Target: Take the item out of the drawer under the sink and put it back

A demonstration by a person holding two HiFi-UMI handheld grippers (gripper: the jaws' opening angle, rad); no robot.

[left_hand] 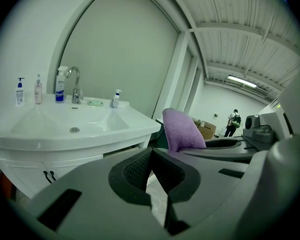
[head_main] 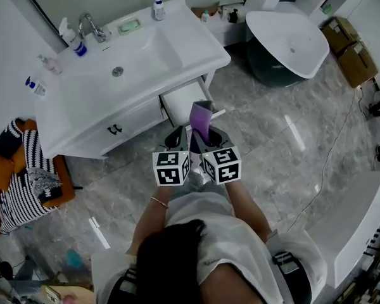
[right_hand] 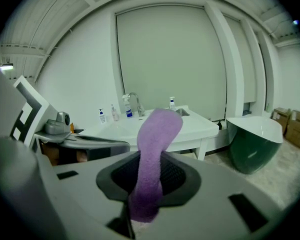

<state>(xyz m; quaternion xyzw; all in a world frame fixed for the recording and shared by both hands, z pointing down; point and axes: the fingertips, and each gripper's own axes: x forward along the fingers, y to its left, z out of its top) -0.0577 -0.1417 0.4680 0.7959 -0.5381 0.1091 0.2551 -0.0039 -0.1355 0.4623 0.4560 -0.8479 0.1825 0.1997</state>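
A purple towel (head_main: 200, 118) stands up from my right gripper (head_main: 210, 139), which is shut on it. In the right gripper view the towel (right_hand: 155, 144) runs up between the dark pads and bends over at the top. My left gripper (head_main: 176, 137) is close beside the right one, its jaws closed with nothing between them (left_hand: 151, 156). From there the towel (left_hand: 182, 130) shows just to the right. Ahead of both grippers, the white drawer (head_main: 182, 99) under the sink basin (head_main: 136, 59) stands pulled out.
Soap bottles (head_main: 71, 38) and a tap (head_main: 92, 27) sit on the vanity top. A freestanding tub (head_main: 285, 40) is to the right, with cardboard boxes (head_main: 349, 50) beyond. A striped cloth on an orange seat (head_main: 26, 164) lies left. A person (left_hand: 234, 123) stands far off.
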